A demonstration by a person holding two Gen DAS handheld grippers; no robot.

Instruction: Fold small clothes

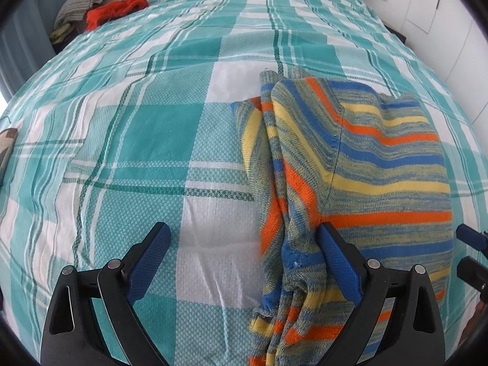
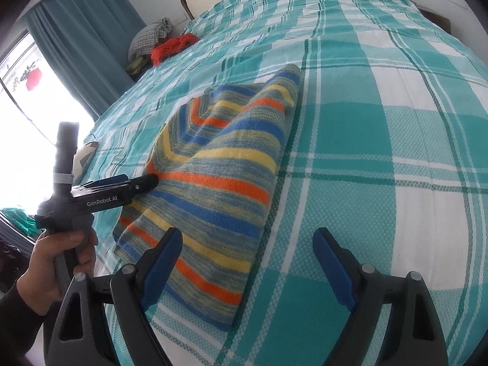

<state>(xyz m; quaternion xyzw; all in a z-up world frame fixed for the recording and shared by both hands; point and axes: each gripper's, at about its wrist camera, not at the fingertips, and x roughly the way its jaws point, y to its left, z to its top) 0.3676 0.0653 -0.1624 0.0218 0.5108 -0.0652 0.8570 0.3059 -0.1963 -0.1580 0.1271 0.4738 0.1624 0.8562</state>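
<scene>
Left gripper (image 1: 242, 238) angled steeply down over bed (image 1: 152, 122), jaws wide, nothing pinched; right pad touching or just over near part of striped sweater (image 1: 366, 164), left pad over bare cover. Right gripper (image 2: 247, 244) also pitched down, jaws wide; left pad at sweater's near right edge, right pad over cover. Sweater lies partly folded on near right of bed. Right wrist view alone shows hand (image 2: 58, 262) on left gripper's handle, curtain (image 2: 82, 36), window. Red cloth (image 1: 116, 12) at far left.

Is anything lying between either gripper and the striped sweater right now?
Nothing visible. The striped sweater lies on the plaid bedspread with both open grippers at its near edge: left gripper on one side, right gripper on the other. The red garment lies far off.
</scene>
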